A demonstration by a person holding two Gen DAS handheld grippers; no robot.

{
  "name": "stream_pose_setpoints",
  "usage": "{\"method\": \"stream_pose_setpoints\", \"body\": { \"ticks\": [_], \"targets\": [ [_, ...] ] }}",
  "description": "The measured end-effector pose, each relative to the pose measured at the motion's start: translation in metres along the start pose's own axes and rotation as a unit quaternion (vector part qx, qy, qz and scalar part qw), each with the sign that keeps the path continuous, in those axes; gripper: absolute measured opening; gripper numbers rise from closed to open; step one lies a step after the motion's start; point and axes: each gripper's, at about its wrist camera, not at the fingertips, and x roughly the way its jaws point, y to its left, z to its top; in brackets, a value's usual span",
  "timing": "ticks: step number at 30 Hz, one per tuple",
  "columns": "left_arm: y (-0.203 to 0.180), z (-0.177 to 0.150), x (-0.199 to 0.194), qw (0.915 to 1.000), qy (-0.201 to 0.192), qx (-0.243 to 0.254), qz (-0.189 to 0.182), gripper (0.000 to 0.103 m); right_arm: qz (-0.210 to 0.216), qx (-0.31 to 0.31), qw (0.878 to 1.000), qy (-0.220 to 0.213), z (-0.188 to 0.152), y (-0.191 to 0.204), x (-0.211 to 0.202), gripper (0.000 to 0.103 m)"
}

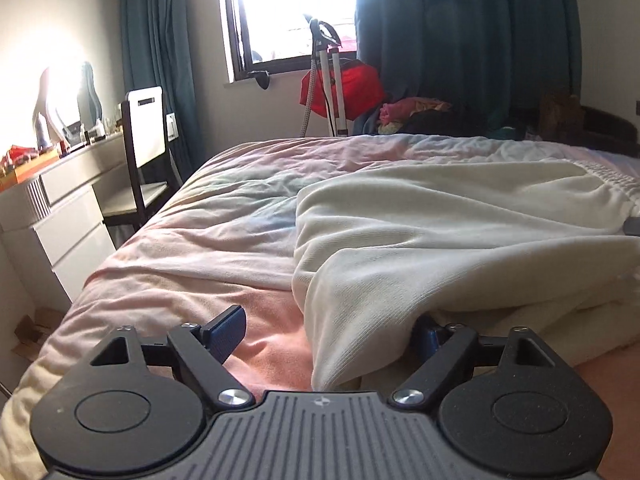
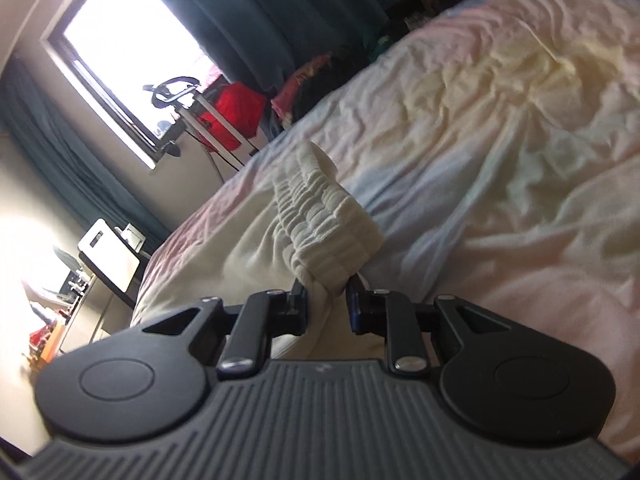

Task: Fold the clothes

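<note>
Left wrist: chair (image 1: 145,148) beside bed (image 1: 192,248); garment (image 1: 440,232) draped across open jaws.

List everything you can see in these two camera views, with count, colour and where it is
Garment: one, cream, on the bed, elastic waistband bunched at the right gripper.
Bedcover: one, pastel pink and blue, wrinkled, over the bed.
Chair: one, dark frame, white back, left of the bed.
Dresser: one, white, far left, cluttered.
Curtains: two, teal, flanking the window.
Red bag: one, under the window.
Left gripper: open, cloth lying between its fingers.
Right gripper: shut on the waistband.
</note>
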Motion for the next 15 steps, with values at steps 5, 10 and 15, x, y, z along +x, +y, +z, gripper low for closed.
{"method": "stream_pose_setpoints", "body": {
  "ticks": [5, 10, 15],
  "targets": [
    [0.012, 0.002, -0.002, 0.9989, 0.011, -0.044, -0.014, 0.094, 0.008, 0.011, 1.000, 0.006, 0.001, -0.004, 0.000, 0.022],
    [0.017, 0.002, 0.001, 0.9964, 0.028, -0.076, -0.025, 0.095, -0.003, 0.055, 0.997, 0.047, -0.005, -0.022, 0.014, 0.026],
    [0.022, 0.005, 0.006, 0.9940, 0.041, -0.098, -0.026, 0.095, -0.014, 0.097, 0.991, 0.089, -0.010, -0.039, 0.027, 0.036]
  ]
}}
